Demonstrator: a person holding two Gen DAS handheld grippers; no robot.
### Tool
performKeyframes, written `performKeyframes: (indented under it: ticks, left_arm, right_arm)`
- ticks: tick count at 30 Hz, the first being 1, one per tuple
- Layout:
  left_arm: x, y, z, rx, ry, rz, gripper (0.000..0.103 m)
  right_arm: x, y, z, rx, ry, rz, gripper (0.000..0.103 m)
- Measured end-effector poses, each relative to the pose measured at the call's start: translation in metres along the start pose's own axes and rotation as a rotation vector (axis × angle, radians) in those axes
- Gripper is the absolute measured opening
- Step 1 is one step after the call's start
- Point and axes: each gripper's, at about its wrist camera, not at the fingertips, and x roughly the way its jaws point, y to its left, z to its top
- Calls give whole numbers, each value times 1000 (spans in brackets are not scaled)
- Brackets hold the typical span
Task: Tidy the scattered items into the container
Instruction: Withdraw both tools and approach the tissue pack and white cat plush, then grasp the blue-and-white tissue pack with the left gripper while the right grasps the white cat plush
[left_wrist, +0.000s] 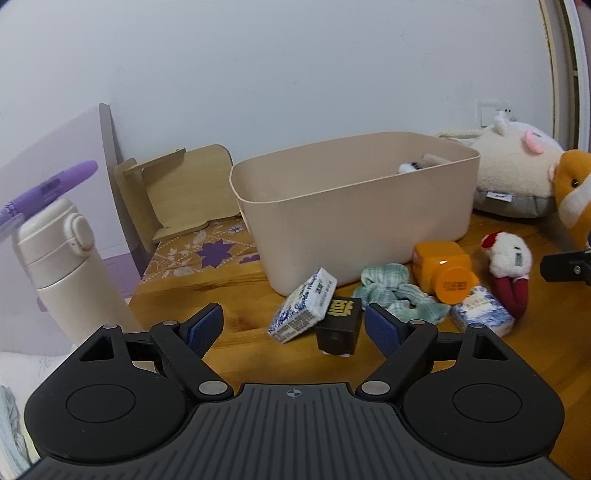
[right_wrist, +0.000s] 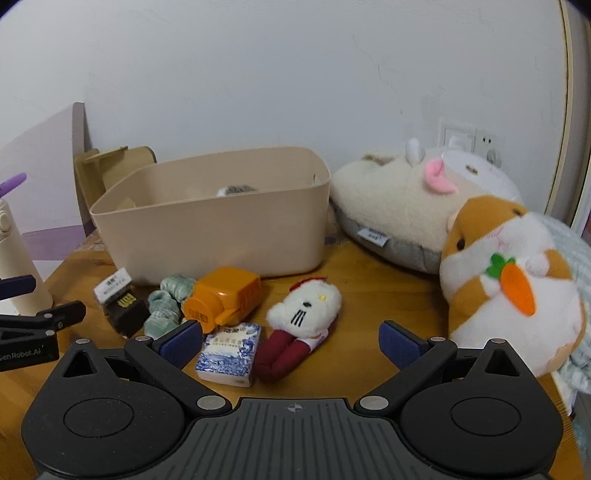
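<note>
Two tools, both wide open, nothing between the pads. Left tool (left_wrist: 293, 328) hangs low over the table (left_wrist: 240, 314) edge, aimed at the dark box (left_wrist: 338, 326) and the tissue pack (left_wrist: 303, 306) leaning on it. Right tool (right_wrist: 290, 341) is aimed at a 2nd tissue pack (right_wrist: 229, 354) and the red-legged plush (right_wrist: 303, 325).

Scatter lies in front of the bin (left_wrist: 354, 218), w/ the pile's back edge close under its near wall: cloth (left_wrist: 395, 295), orange bottle (left_wrist: 443, 271) on its side, both packs, box, plush. Bin sits behind them at the back of the table; something small already shows inside.

How I'd do this step well:
- Left: take the leaning pack first; it rests on the box, so pulling the box would tip it. Pads on the pack's flat faces, approx. mid-length.
- Right: the 2nd pack is nearest my left pad; shift a bit left so it sits centred btw. the pads before closing. Plush next; squeeze the body, not the legs.
- One arm over the bin at a time; the left tool already shows at the edge of the right view, so the tools are near each other.
- Lift clear of the rim before crossing.
- Bottle last: round, may roll.
</note>
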Motion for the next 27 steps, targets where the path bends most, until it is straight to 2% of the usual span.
performKeyframes:
  ticks: [16, 27]
  left_arm:
    - [53, 12, -5, -11, 5, 33, 85]
    - [57, 8, -5, 2, -1, 6, 85]
  right_arm:
    - [58, -6, -1, 32, 58, -69, 103]
    - [73, -6, -1, 38, 82, -74, 103]
